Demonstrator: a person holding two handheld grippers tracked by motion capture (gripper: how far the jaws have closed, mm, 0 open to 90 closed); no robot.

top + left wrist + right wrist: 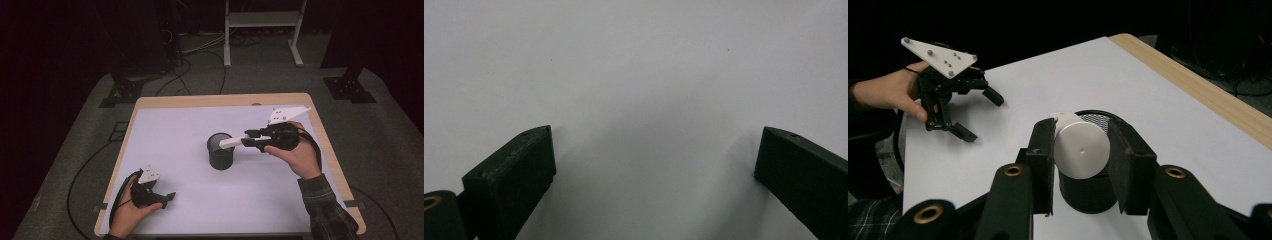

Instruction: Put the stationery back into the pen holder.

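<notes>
The right tongs [1080, 150] are clamped on a white cylinder [1080, 147], holding it level over the black mesh cup [220, 151] near the table's [175, 125] centre. The left tongs [167, 197] rest at the table's seven o'clock corner, jaws wide apart with nothing between them.

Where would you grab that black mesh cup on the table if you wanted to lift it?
Probably the black mesh cup by its round side wall, coming in level from the left, jaws straddling it. It stands upright, and the right gripper holds a white cylinder above its open mouth. The open left gripper is free.
</notes>
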